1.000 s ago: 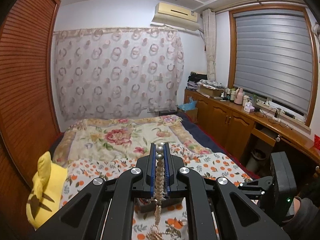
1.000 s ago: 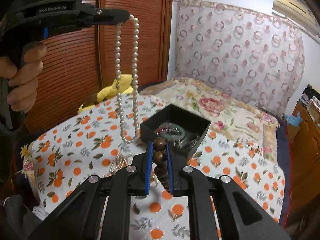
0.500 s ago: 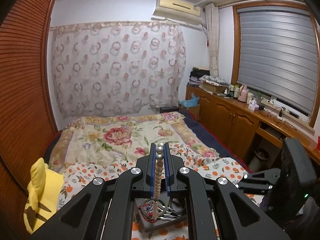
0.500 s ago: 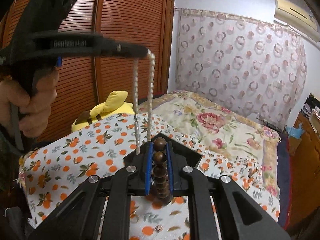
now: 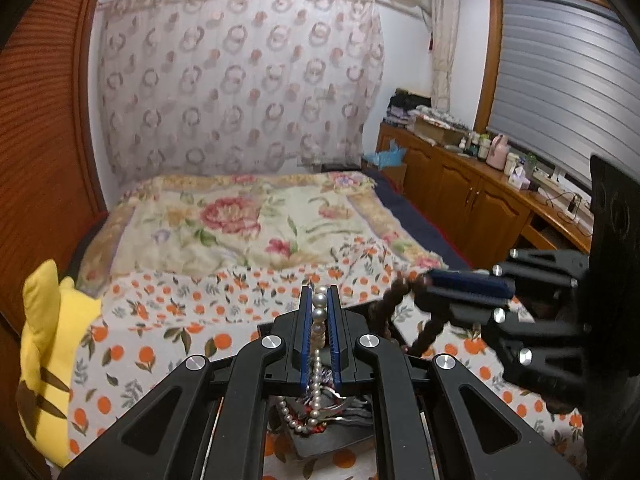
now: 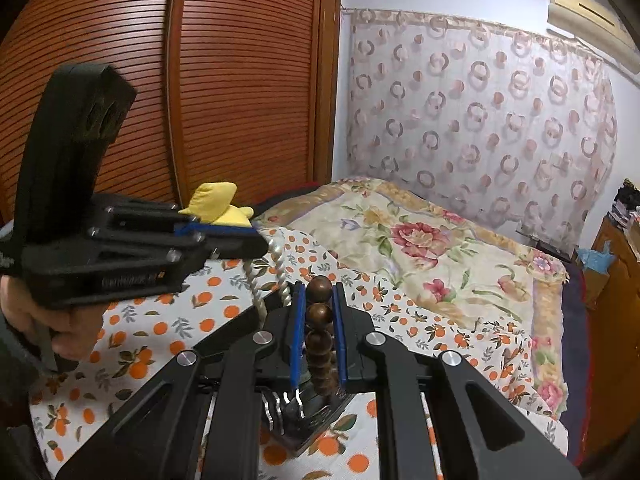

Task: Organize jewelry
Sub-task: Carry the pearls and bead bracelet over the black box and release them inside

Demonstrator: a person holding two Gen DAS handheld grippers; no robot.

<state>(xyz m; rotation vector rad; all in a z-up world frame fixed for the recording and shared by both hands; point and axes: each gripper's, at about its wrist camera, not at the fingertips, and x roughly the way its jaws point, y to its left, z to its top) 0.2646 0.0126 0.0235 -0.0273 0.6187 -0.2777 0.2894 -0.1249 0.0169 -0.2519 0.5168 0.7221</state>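
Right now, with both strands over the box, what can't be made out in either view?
- Black box, both views: each gripper's own linkage covers most of it.
- Pearl necklace, right wrist view: blurred.
- Wooden bead strand, left wrist view: blurred; its lower end is hidden.
- Box contents: tangled, not identifiable.

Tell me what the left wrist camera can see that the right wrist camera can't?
Only the left wrist view shows the window blind, the wooden cabinets with bottles on top, and pearls piled in the box.

Only the right wrist view shows the hand holding the left gripper.

Both show the bed, yellow toy, curtain, pearl necklace pinched in the left gripper, and brown bead string pinched in the right gripper.
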